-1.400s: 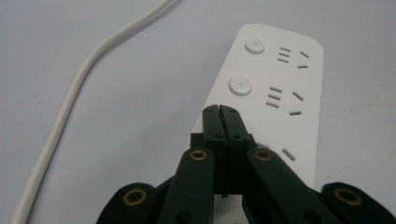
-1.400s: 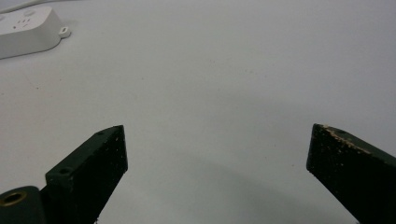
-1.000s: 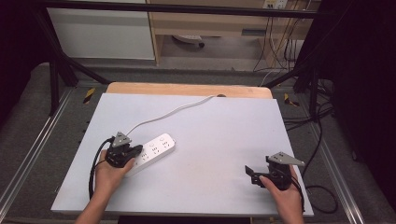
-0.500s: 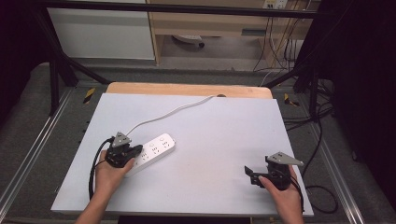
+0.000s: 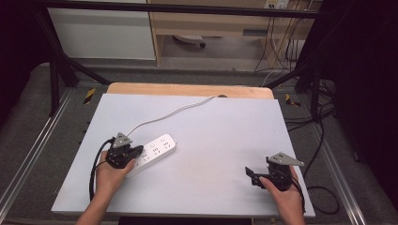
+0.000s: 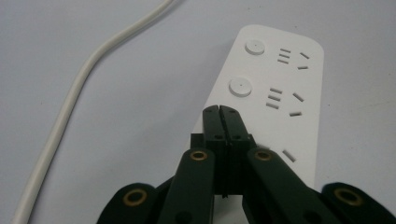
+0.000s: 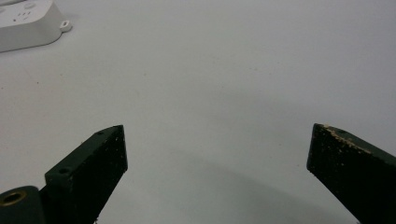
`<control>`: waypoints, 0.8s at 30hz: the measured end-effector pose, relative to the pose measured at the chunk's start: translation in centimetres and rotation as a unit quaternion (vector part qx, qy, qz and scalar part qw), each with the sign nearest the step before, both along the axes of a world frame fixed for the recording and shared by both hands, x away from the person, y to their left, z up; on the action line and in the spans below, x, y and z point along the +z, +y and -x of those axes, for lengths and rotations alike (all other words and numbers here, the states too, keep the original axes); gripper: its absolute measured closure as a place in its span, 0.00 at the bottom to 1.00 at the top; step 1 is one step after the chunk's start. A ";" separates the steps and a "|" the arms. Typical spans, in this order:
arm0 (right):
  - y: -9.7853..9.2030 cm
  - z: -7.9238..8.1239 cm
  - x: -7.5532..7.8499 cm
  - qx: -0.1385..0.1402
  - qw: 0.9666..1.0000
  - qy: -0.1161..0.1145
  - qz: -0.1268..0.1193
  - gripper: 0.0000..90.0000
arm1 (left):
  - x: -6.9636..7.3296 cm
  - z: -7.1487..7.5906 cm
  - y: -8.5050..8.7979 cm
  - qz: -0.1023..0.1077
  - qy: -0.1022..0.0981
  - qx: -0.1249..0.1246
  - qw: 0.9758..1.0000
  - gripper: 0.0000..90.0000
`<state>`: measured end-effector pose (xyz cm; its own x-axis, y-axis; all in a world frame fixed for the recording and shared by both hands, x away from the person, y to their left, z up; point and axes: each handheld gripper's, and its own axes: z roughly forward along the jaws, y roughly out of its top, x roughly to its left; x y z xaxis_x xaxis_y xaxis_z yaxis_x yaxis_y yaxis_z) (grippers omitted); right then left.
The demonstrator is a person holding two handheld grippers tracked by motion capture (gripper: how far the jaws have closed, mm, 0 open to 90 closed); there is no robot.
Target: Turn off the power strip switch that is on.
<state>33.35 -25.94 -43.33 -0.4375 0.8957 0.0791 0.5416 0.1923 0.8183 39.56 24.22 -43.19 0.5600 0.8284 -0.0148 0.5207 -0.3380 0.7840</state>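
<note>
A white power strip (image 5: 157, 149) lies at the left of the white tabletop (image 5: 220, 131), its white cord (image 5: 173, 112) running toward the table's far edge. My left gripper (image 5: 135, 153) rests over the strip's near end with its jaws pressed together and nothing between them. In the left gripper view the shut left gripper (image 6: 219, 110) tips sit above the power strip (image 6: 275, 88), beside its round buttons and sockets, and the cord (image 6: 70, 102) curves past at the left. My right gripper (image 5: 249, 173) lies near the table's front right, jaws wide apart. The right gripper (image 7: 217, 140) has bare table between its jaws; the strip's end (image 7: 28, 23) shows far off.
A wooden board (image 5: 187, 89) sticks out beyond the table's far edge. Black frame bars (image 5: 61, 70) and cables (image 5: 324, 140) flank the table, with a cabinet (image 5: 103, 33) behind. My hands and forearms come in from the bottom.
</note>
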 end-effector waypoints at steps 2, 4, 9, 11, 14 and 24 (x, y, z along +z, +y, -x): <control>0.0 0.0 0.0 0.000 1.000 0.000 0.000 0.07 | 0.0 0.0 0.0 0.000 0.000 0.000 1.000 1.00; 0.0 0.0 0.0 -0.001 1.000 0.000 -0.001 0.07 | 0.0 0.0 0.0 0.000 -0.001 0.001 1.000 1.00; 0.0 0.0 0.0 -0.001 1.000 0.001 -0.001 0.07 | 0.1 0.0 0.1 0.005 -0.005 0.002 1.000 1.00; 0.1 0.0 0.0 -0.001 1.000 0.001 -0.001 0.07 | 0.1 0.0 0.1 0.006 -0.005 0.002 1.000 1.00; 0.1 0.0 0.0 -0.001 1.000 0.001 -0.001 0.07 | 0.1 0.1 0.1 0.008 -0.005 0.001 1.000 1.00; 0.1 0.0 -0.1 -0.002 1.000 0.002 -0.002 0.06 | 0.1 0.1 0.3 0.015 -0.008 0.001 1.000 1.00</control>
